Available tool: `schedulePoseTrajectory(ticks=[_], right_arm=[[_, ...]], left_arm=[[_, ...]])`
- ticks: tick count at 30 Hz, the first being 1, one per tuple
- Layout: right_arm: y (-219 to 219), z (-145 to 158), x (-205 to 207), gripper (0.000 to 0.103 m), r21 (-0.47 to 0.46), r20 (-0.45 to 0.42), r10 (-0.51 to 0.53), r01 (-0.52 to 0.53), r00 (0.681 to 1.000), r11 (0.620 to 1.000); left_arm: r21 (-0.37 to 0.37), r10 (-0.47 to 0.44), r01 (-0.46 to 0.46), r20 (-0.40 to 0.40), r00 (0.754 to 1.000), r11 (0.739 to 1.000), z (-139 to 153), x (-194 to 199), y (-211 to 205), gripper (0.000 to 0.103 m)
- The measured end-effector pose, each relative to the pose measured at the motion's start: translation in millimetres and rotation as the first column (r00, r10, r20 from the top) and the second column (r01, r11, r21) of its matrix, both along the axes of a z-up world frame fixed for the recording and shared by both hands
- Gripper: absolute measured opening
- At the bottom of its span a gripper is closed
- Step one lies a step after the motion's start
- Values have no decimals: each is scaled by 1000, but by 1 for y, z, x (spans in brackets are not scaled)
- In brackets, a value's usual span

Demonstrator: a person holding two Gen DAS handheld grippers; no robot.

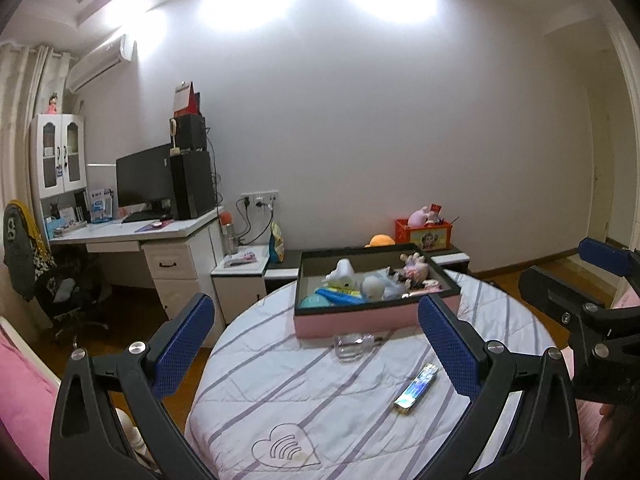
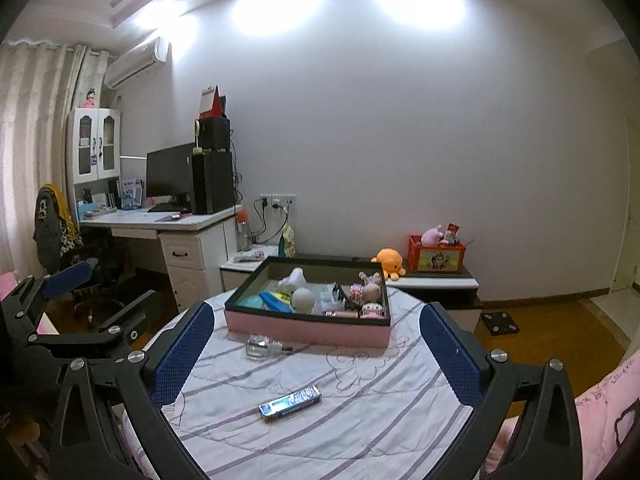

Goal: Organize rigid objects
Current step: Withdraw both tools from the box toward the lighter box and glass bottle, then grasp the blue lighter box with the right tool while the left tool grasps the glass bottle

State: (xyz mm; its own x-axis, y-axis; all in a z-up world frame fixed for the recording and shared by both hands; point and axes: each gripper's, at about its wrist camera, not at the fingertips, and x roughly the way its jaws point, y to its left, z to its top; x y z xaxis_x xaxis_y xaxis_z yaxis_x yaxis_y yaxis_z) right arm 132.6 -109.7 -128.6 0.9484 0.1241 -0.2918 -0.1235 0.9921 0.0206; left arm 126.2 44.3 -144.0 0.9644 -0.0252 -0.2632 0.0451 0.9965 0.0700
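Where a white wall backs a desk (image 2: 168, 220) with a dark monitor (image 2: 170, 172), a low cabinet (image 2: 440, 280) and wooden floor, a round table (image 2: 360, 420) under a lavender-striped white cloth fills the foreground. One pink-walled tray (image 2: 304, 330) with a black rim stands toward the table's far edge, crowded with small toys; their number cannot be told. One clear glass bottle (image 2: 264, 347) lies on its side just before the tray's near wall, at its left corner. One flat blue-and-silver packet (image 2: 291, 401) lies alone nearer the table's middle.

The right gripper (image 2: 318, 354) has both blue-padded fingers spread wide and holds nothing; the packet lies between and below them, untouched, the bottle just beyond. The left gripper (image 1: 316, 346) is likewise wide and empty; in its view the bottle (image 1: 356, 346) sits between its fingers and the packet (image 1: 416, 390) lies close to the right-hand finger.
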Motion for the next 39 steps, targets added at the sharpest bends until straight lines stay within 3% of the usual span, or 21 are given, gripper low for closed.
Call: schedulePoseTrajectory(ticks=[6, 11, 18, 24, 31, 36, 39], right_arm=[[10, -34, 29, 103, 4, -128, -23, 24, 992, 1000], [23, -90, 76, 103, 35, -355, -17, 31, 935, 999], [43, -138, 124, 103, 1, -507, -36, 43, 861, 999], [37, -156, 137, 103, -70, -556, -75, 44, 828, 997], [-17, -153, 126, 103, -93, -539, -160, 130, 827, 987], [-34, -150, 132, 102, -7, -539, -69, 78, 839, 997], [-20, -147, 138, 87, -40, -524, -23, 2, 851, 999]], left_arm=[[-25, 41, -43, -82, 996, 999, -23, 18, 24, 103], [-31, 48, -53, -142, 989, 998, -40, 31, 35, 103], [8, 33, -32, -212, 977, 999, -57, 46, 34, 103], [1, 14, -14, -268, 963, 1000, -70, 61, 29, 103], [-2, -19, 20, -313, 950, 1000, -81, 77, 14, 103], [-29, -53, 46, -343, 938, 999, -88, 89, 3, 103], [-14, -46, 44, -362, 931, 999, -93, 96, -3, 103]])
